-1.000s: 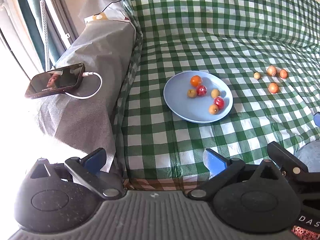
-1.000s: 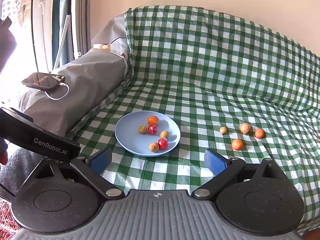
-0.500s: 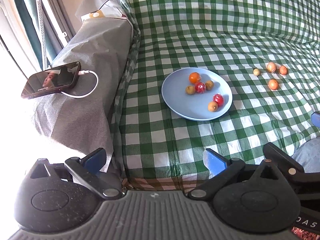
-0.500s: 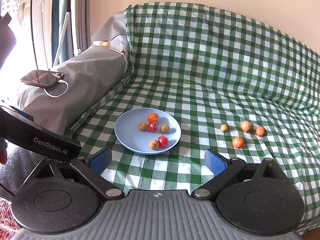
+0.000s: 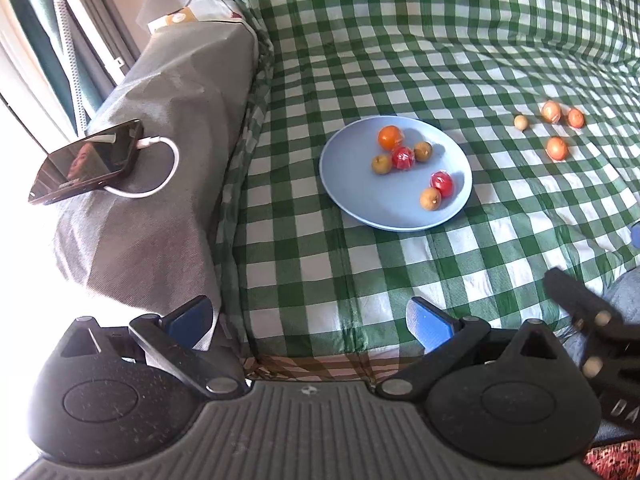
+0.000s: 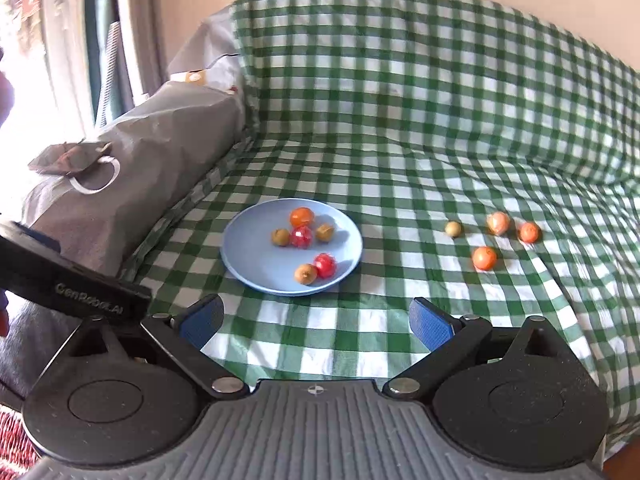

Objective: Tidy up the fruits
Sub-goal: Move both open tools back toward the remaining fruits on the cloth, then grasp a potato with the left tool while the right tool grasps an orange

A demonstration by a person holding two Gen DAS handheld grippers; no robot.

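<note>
— Left wrist view first: what is your left gripper (image 5: 308,318) doing?

— My left one is spread wide with nothing between its blue pads, low in the frame over the front edge of the checked cloth (image 5: 400,52). The blue plate (image 5: 360,204) sits at the centre of the frame, well apart from it.

— What is on the plate?

— Six fruits. An orange one (image 5: 390,137) at the top, a red one (image 5: 402,158) just below it with a brown one (image 5: 381,164) on its left and another brown one (image 5: 422,151) on its right. Lower right on the plate, a second red fruit (image 5: 441,184) touches a brown fruit (image 5: 430,198).

— And the right wrist view?

— My right gripper (image 6: 316,324) is also wide apart and empty, low in the frame, near the plate's front rim. At centre right of the frame four loose fruits lie on the cloth: a small pale one (image 6: 453,229), a pale orange one (image 6: 498,223), an orange one at far right (image 6: 529,232) and one nearest me (image 6: 484,258).

— Anything else?

— A phone (image 5: 86,162) with a white cable (image 5: 160,172) rests on the grey covered armrest (image 5: 168,92), at the left of the frame.
</note>
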